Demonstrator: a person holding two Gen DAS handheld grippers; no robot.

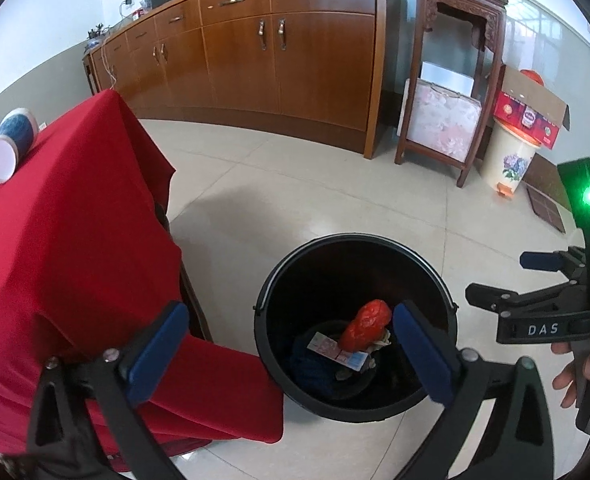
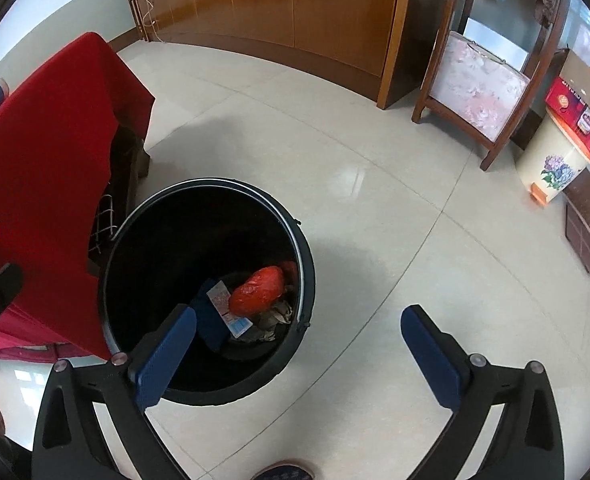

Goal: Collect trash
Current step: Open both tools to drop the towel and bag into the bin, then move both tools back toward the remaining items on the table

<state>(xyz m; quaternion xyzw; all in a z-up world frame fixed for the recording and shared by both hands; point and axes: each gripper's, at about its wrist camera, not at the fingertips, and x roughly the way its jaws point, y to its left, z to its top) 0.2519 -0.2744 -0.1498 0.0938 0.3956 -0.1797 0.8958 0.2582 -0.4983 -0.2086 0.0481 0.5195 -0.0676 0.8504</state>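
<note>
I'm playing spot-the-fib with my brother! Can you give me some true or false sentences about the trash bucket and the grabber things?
1. The black bucket stands on the tiled floor. True.
2. The bucket is empty. False: a crumpled red bag and a printed paper scrap lie at the bottom.
3. The left gripper is wide open with nothing between its blue pads. True.
4. The right gripper is squeezing the red bag. False: it is open and holds nothing; the bag lies down in the bucket.
5. The table beside the bucket has a green cloth. False: a red cloth covers it.
</note>
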